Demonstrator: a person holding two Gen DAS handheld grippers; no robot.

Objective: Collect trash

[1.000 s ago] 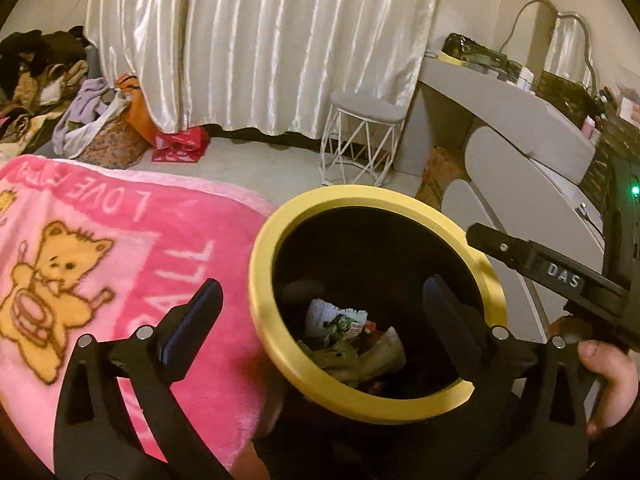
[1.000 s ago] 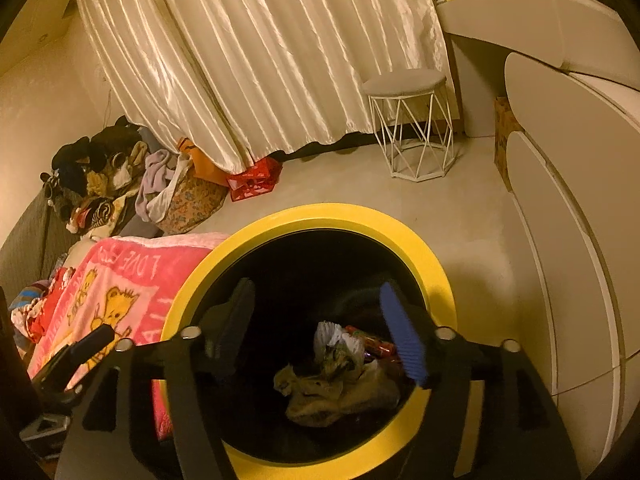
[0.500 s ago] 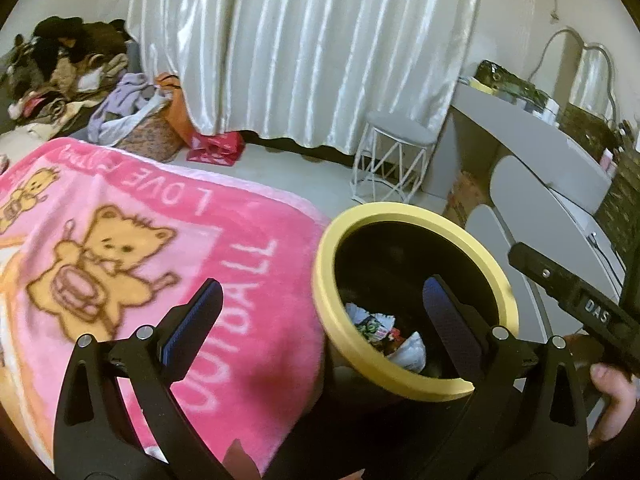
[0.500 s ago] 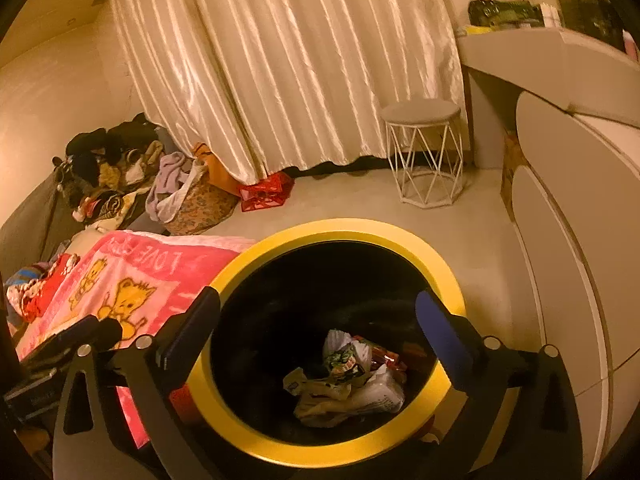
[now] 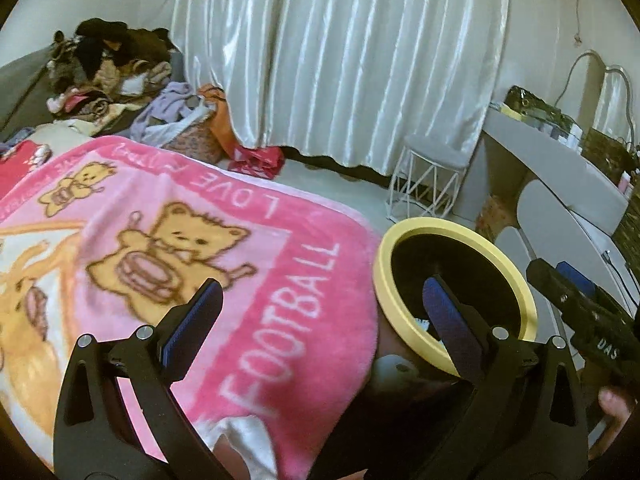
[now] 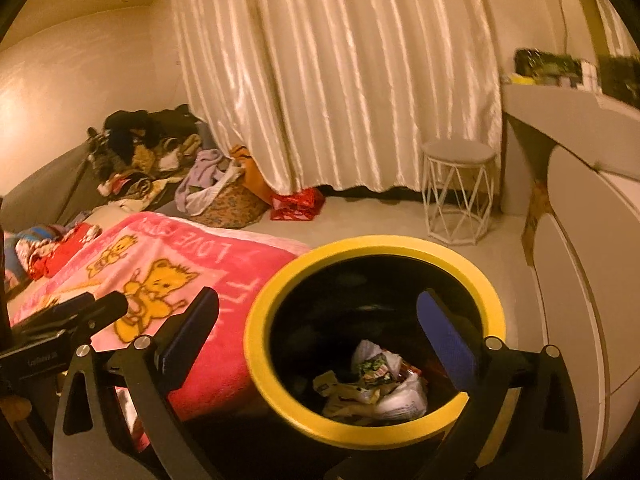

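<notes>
A black bin with a yellow rim [image 6: 280, 280] [image 5: 388, 256] stands on the floor beside the bed. Crumpled wrappers and paper [image 6: 372, 384] lie at its bottom. My right gripper [image 6: 316, 332] hovers above the bin's left rim, open wide with nothing between its blue pads. My left gripper [image 5: 320, 312] is open and empty too, its left finger over the pink teddy-bear blanket [image 5: 180, 240] and its right finger in front of the bin's mouth. The right gripper's body [image 5: 592, 320] shows at the right of the left wrist view, a hand below it.
A white wire stool [image 6: 458, 192] stands by the white curtain [image 6: 340, 80]. A grey dresser [image 6: 580, 280] runs along the right. Heaped clothes [image 6: 140, 148], a patterned basket [image 6: 228, 200] and a red bag [image 6: 298, 202] sit at the far left floor.
Both grippers have drawn back and left, away from the bin, bringing more blanket into view. The right gripper's jaws have spread from part-open to wide open. The trash lies in the bin.
</notes>
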